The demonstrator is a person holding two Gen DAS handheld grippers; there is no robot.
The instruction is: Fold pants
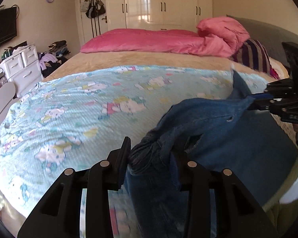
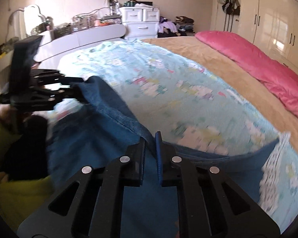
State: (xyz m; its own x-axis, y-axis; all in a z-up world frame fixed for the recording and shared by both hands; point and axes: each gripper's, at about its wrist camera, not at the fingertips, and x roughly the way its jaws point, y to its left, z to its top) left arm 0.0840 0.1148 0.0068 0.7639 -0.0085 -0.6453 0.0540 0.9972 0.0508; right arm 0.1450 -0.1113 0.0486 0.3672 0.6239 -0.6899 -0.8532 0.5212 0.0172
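Both grippers hold the blue pants [image 1: 218, 130] lifted over the bed [image 1: 101, 59]. The left wrist view shows the left gripper [image 1: 149, 156] with its jaws clamped on a thick bunched fold; the right wrist view shows the right gripper [image 2: 150, 150] with its jaws closed on a thin hem, plus a yellow-green sleeve [image 2: 15, 194].

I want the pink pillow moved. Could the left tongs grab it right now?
Probably not. The left tongs are already clamped on the jeans, and the pink pillow lies at the far side of the bed, across the whole cartoon blanket. They would have to let go first.
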